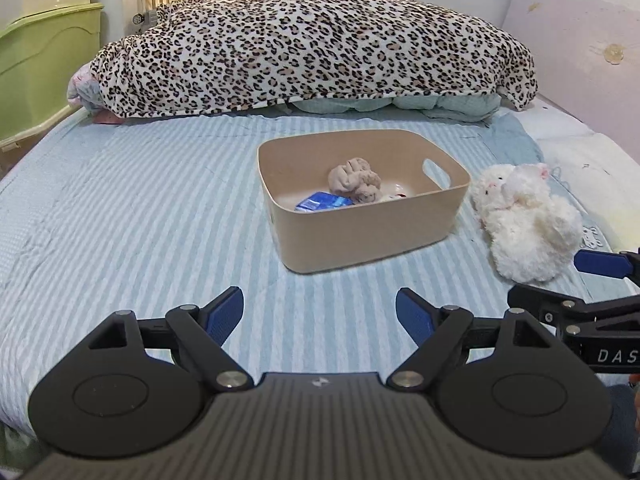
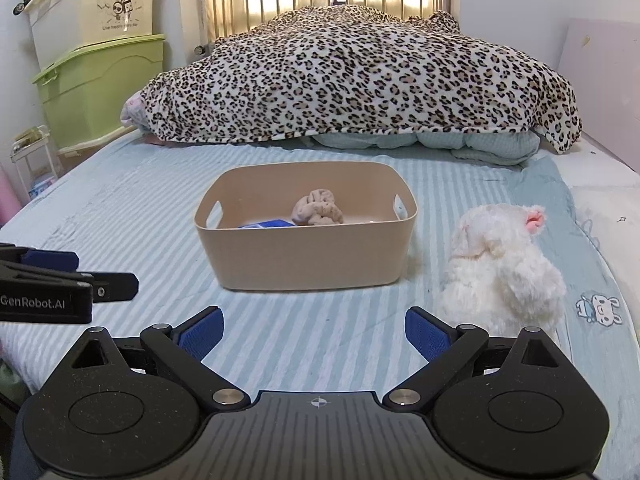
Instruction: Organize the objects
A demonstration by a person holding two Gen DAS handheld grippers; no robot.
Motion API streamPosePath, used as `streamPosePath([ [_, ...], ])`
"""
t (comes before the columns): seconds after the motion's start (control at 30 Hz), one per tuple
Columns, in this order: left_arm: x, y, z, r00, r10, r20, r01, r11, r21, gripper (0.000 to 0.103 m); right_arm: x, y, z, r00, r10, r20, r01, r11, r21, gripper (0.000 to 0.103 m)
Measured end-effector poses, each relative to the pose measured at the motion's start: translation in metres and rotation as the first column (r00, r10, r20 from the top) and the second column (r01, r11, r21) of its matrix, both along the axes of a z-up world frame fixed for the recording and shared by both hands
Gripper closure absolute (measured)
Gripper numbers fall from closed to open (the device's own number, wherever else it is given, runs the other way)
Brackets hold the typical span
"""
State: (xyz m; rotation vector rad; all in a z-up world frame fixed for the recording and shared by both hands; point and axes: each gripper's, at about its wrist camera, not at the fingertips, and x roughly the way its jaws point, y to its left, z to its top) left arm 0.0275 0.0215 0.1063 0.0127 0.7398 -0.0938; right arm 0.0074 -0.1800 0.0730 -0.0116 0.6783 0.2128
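A tan plastic bin sits on the striped bed; it also shows in the right wrist view. Inside lie a crumpled beige cloth, also seen from the right, a blue packet and a small white item. A white plush toy lies on the bed right of the bin, and close ahead-right of the right gripper. My left gripper is open and empty, short of the bin. My right gripper is open and empty, its right finger near the plush.
A leopard-print blanket covers bedding at the far end. Green and cream storage boxes stand left of the bed. A wall runs along the right side. The left gripper's body shows at the right view's left edge.
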Motion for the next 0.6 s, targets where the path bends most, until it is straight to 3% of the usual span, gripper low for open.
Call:
streamPosePath([
  [0.6, -0.033, -0.002, 0.004, 1.000, -0.013, -0.023, 0.013, 1.000, -0.012, 0.018, -0.028, 0.001, 0.012, 1.000, 0.011, 0.002, -0.011, 1.000, 0.007, 0.004],
])
